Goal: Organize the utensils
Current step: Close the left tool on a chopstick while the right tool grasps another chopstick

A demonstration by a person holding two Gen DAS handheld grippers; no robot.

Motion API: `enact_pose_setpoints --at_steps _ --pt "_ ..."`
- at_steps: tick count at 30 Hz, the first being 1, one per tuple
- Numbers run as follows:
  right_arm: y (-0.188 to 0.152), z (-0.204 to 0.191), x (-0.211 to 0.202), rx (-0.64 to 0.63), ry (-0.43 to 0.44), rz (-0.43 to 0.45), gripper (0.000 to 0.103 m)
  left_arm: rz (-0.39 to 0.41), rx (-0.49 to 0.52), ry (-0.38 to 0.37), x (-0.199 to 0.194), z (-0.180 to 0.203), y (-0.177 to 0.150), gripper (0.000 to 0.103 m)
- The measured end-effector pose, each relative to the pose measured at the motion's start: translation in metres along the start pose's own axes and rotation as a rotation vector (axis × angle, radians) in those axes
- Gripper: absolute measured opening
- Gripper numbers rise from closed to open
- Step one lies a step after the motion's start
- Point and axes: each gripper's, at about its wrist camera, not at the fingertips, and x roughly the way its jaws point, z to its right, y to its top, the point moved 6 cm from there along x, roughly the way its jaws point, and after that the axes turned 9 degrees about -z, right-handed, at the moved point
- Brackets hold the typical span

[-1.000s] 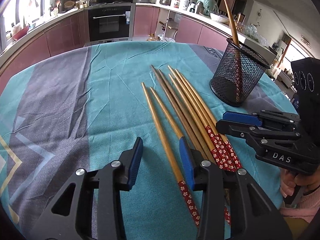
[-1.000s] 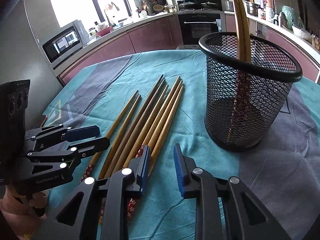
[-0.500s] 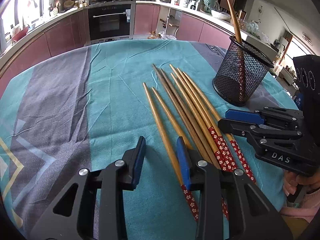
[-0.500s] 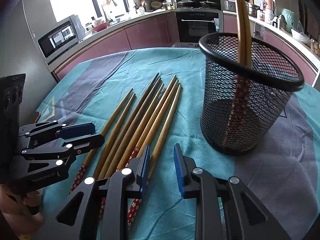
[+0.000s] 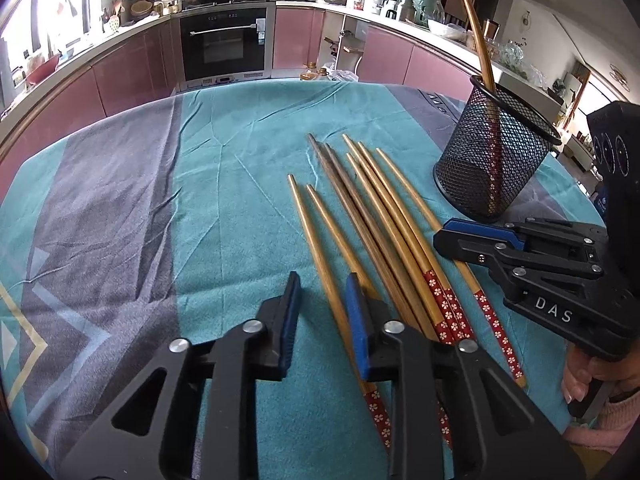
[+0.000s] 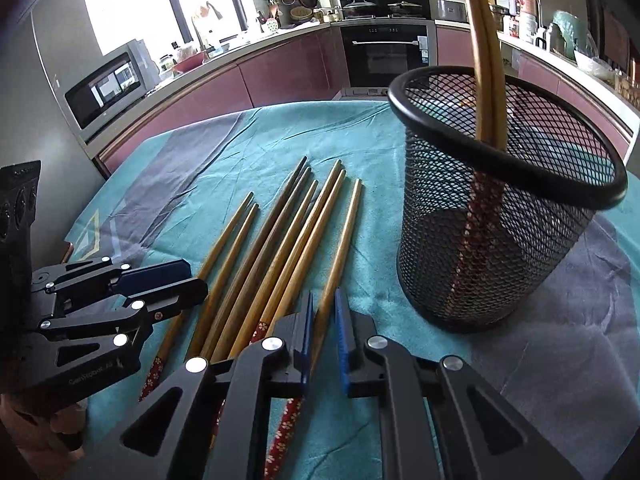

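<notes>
Several wooden chopsticks [image 5: 372, 216] with red flowered handles lie side by side on the teal tablecloth, also in the right wrist view [image 6: 280, 248]. A black mesh holder [image 5: 492, 160] stands to their right with two chopsticks [image 6: 486, 60] upright in it. My left gripper [image 5: 322, 308] is open, its jaws astride the leftmost chopstick [image 5: 316, 248]. My right gripper [image 6: 323, 320] is open with a narrow gap around the rightmost chopstick [image 6: 340, 248], touching neither side clearly.
The mesh holder [image 6: 504, 208] stands close to the right gripper's front right. The tablecloth [image 5: 120, 208] has grey bands at the left. Kitchen cabinets and an oven [image 5: 224, 40] run behind the table.
Both grippers have pulled back toward the chopsticks' handle ends and lowered. The right gripper's jaws have narrowed around the rightmost chopstick. The left jaws have narrowed slightly.
</notes>
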Motion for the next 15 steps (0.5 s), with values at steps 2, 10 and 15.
enact_pose_setpoints --at_steps 2,10,15 --pt "-0.001 0.003 -0.001 0.017 0.011 0.002 0.007 0.001 -0.017 -0.007 0.001 -0.001 0.001 0.014" --pt "-0.005 0.01 -0.008 0.051 0.035 0.014 0.006 0.008 -0.076 -0.033 -0.003 -0.009 -0.003 0.008" --pt "-0.007 0.009 -0.016 0.045 0.057 0.031 0.006 0.02 -0.083 -0.047 -0.011 -0.01 -0.008 0.008"
